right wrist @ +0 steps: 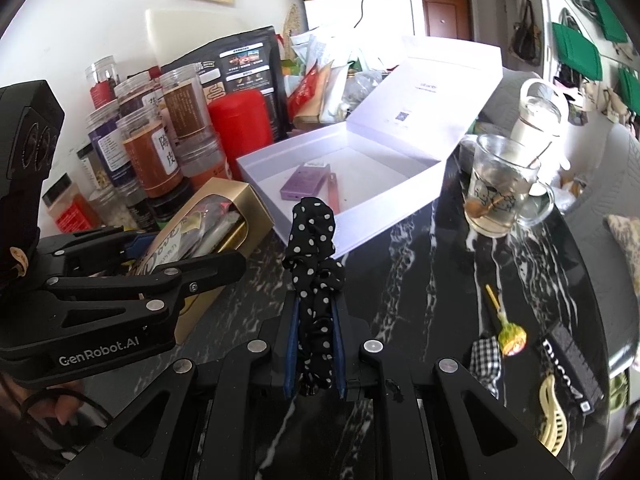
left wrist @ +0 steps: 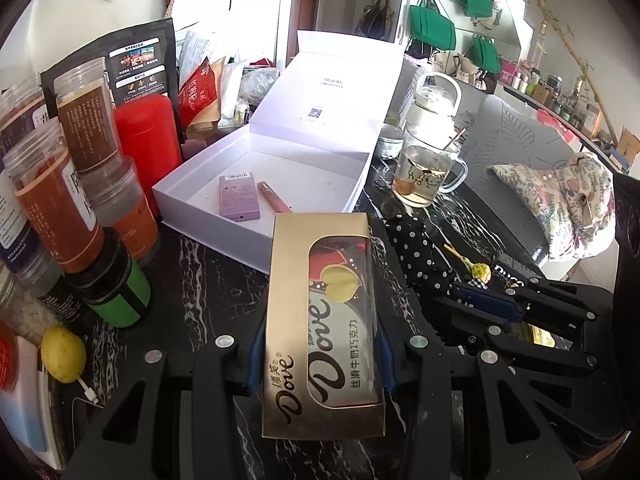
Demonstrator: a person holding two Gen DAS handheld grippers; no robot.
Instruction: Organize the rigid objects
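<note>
The left claw is clamped on the long sides of a gold chocolate box, held clear above the dark marbled bench just short of the near wall of the open white gift box; the carton looks light and stiff, but its windowed face would likely buckle, so the solid edges near the middle are the better hold; the right claw is pinched nearly closed on a black polka-dot scrunchie, soft, limp and near weightless, its free end drooping forward toward the gift box's near corner; inside lie a purple card box and a pink tube.
</note>
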